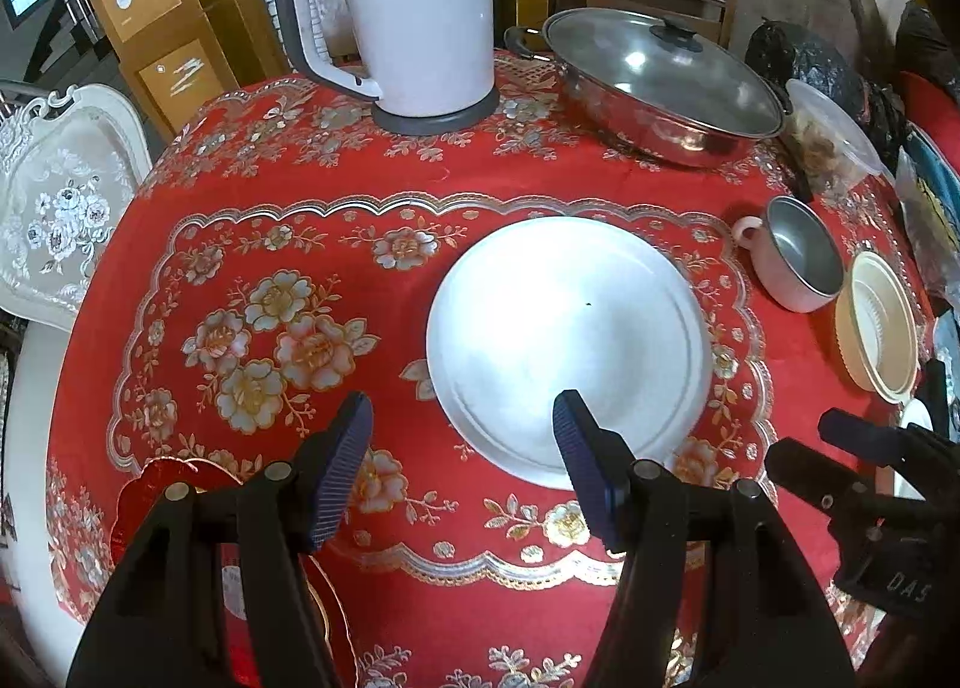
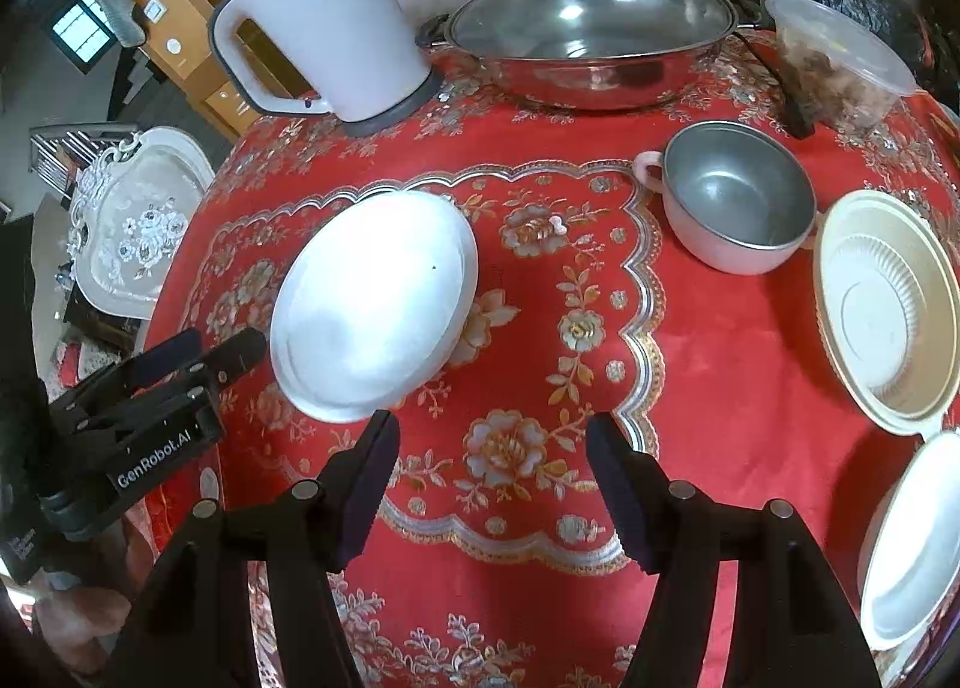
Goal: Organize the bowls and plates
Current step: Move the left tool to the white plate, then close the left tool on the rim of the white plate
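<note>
A white plate (image 1: 570, 346) (image 2: 372, 304) lies flat on the red tablecloth mid-table. My left gripper (image 1: 462, 418) (image 2: 231, 337) is open at the plate's near-left rim, its right finger (image 1: 576, 436) over the plate's edge, holding nothing. My right gripper (image 2: 495, 442) (image 1: 801, 442) hovers open over bare cloth to the right of the plate, nothing between its fingers. A pink bowl with a metal inside (image 2: 738, 202) (image 1: 798, 256) stands at the right. Beside it sits a cream bowl (image 2: 888, 310) (image 1: 876, 322), and a white dish (image 2: 918, 538) lies at the near right edge.
A white kettle (image 2: 324, 22) (image 1: 408, 10) and a lidded steel pot (image 2: 594, 40) (image 1: 660, 82) stand at the back. A clear plastic tub (image 2: 840, 64) is at the back right. A red gold-rimmed plate (image 1: 156, 484) lies under my left gripper. A white chair (image 1: 66, 220) stands past the table's left edge.
</note>
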Available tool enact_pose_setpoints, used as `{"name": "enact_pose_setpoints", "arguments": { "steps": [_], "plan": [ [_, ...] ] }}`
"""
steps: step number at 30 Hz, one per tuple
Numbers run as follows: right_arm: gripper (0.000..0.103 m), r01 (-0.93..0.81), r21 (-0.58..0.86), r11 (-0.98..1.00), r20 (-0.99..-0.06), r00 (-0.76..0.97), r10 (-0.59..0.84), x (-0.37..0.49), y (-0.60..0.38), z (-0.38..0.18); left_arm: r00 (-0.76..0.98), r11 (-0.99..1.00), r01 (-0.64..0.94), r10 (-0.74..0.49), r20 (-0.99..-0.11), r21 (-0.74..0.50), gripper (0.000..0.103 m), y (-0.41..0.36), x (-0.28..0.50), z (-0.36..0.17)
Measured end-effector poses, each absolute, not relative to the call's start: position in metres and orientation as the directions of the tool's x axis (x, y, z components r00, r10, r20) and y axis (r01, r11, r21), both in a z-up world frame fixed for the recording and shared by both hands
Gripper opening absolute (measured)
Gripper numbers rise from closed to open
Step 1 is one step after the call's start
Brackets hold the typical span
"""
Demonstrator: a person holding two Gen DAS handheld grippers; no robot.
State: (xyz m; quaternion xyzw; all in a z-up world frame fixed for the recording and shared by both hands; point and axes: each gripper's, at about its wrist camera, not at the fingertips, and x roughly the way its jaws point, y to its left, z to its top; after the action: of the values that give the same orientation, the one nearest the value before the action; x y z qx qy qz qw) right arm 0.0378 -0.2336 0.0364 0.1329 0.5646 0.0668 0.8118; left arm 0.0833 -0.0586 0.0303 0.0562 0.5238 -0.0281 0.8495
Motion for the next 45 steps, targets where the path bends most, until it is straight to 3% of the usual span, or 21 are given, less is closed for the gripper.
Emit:
{"name": "enact_pose_setpoints", "arguments": {
  "steps": [11,14,39,41,45],
  "plan": [
    [0.068,0.048,0.295,0.954,-0.904,0.338,0.262,0.066,-0.23,0.02,0.415,0.999,0.035,0.014,-0.91,0.032,0.062,-0.04,0.111,0.016],
    [0.068,0.059,0.311,0.949,-0.902,0.334,0.275,0.075,-0.231,0.013,0.397,1.0,0.008,0.018,-0.917,0.023,0.069,-0.033,0.119,0.008],
    [0.067,-0.03,0.278,0.96,-0.917,0.288,0.275,0.116,-0.203,-0.021,0.297,1.0,0.023,-0.003,-0.955,0.004,0.069,-0.043,0.149,-0.037],
    [0.065,-0.036,0.275,0.961,-0.918,0.287,0.273,0.118,-0.201,-0.021,0.293,1.0,0.022,-0.005,-0.956,0.001,0.069,-0.044,0.15,-0.039],
    [0.045,-0.048,0.265,0.963,-0.925,0.27,0.268,0.121,-0.198,-0.025,0.283,1.0,0.023,-0.005,-0.959,0.002,0.069,-0.046,0.153,-0.043]
  ]
}}
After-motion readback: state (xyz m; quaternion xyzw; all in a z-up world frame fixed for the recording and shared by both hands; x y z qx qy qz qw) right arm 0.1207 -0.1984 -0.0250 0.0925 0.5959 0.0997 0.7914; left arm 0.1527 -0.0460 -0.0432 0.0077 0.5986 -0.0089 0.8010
